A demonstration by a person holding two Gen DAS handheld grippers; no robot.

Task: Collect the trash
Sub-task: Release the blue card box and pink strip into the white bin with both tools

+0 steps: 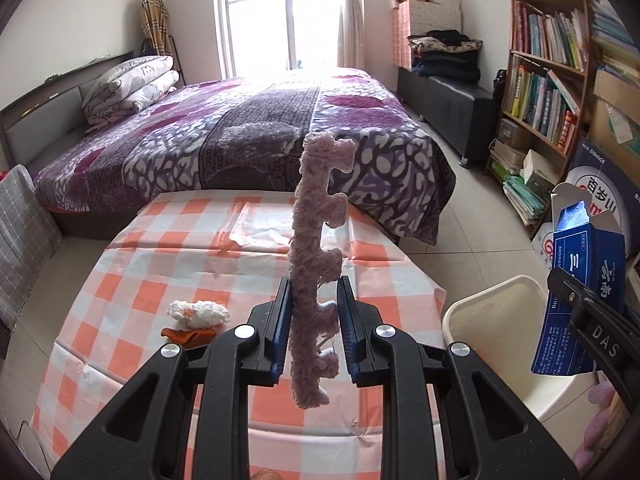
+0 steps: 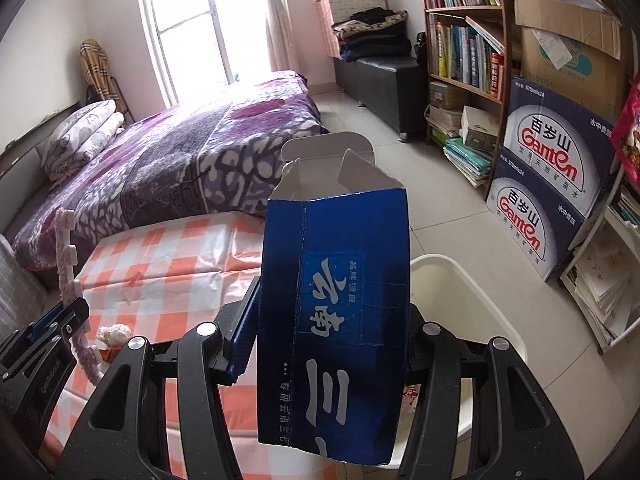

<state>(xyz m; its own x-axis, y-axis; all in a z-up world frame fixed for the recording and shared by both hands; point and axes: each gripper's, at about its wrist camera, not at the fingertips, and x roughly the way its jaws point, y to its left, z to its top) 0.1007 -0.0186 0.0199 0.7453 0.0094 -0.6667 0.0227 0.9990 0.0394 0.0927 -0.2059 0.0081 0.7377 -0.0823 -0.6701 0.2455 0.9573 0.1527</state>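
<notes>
The left gripper's (image 1: 313,320) blue-padded fingers (image 1: 278,328) hold a pink fuzzy strip (image 1: 316,248) upright between them; the strip lies against the left pad, with a slim gap on the right, and rises well past the fingertips. The right gripper's (image 2: 328,320) fingers (image 2: 242,332) are clamped on a blue carton (image 2: 336,312), held upright with its top flaps open and its white inside showing; whether anything is in it cannot be seen. Just below and beside the carton stands a white bin (image 2: 472,280), its contents mostly hidden. Left of the bin is a tabletop (image 1: 168,264) in orange-and-white check, where a crumpled white wad (image 1: 199,313) rests touching an orange scrap (image 1: 188,336). Beyond the tabletop lies a bed (image 1: 240,136) with a purple cover.
</notes>
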